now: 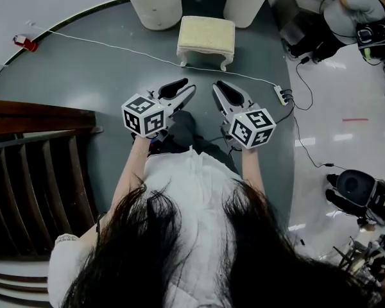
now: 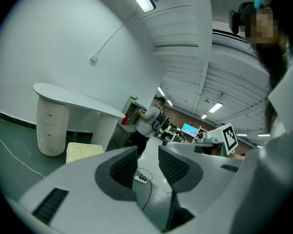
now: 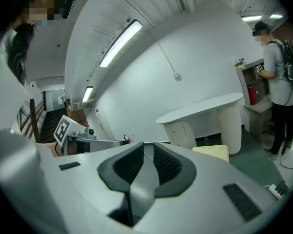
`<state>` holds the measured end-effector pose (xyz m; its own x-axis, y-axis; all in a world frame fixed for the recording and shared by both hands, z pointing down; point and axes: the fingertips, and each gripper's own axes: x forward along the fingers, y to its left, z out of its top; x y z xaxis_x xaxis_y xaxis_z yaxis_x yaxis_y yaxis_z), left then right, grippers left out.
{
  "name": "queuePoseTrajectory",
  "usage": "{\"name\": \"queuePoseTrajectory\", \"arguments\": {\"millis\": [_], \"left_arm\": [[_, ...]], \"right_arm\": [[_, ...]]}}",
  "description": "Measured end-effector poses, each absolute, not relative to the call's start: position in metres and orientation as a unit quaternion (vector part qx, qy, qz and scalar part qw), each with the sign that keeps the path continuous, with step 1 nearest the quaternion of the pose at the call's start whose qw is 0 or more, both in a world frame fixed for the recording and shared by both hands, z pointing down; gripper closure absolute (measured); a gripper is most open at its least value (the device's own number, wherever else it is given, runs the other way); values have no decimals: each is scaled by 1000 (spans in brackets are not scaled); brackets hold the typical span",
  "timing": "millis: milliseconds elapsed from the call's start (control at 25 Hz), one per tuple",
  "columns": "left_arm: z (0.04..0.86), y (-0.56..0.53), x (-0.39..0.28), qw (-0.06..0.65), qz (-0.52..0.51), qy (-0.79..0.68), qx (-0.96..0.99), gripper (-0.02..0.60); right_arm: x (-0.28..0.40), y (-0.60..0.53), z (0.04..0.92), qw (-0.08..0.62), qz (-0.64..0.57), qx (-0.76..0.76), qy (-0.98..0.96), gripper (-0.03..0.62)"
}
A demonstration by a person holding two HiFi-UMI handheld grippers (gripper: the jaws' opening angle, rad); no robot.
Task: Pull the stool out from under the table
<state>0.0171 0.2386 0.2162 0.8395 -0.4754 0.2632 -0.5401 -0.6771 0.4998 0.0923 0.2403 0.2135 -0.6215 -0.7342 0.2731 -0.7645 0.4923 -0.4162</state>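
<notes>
Cream cushion on white carved legs: the stool [image 1: 206,36], straight ahead of both grippers and well apart from them. Out on the grey floor [image 1: 83,76], just in front of the table's [image 1: 155,2] 2 white pedestals rather than tucked between them.

Judged from that: pulling step seemingly done or close to it, with neither tool on the stool. If more clearance wanted, next move calls for reaching forward and down, opening wide, closing on the seat edge or a leg, then drawing straight back. Worth minding the white cable [image 1: 115,45] crossing the floor between grippers and stool, and the power strip [image 1: 283,95] off to the right gripper's side.

Left gripper [image 1: 187,86]: held out before the body, tilted slightly downward, jaws a little apart, nothing between them. Right gripper [image 1: 219,86]: just beside it, same slight downward tilt, jaws drawn together, empty. Tips angled toward each other, forearms tucked near the torso.
</notes>
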Motion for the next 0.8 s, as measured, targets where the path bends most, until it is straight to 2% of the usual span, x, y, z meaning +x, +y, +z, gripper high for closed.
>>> {"name": "queuePoseTrajectory", "arguments": {"millis": [800], "left_arm": [[209, 261, 12, 272, 52, -285, 918, 436]], "right_arm": [[89, 268, 212, 29, 242, 429, -870, 522]]}}
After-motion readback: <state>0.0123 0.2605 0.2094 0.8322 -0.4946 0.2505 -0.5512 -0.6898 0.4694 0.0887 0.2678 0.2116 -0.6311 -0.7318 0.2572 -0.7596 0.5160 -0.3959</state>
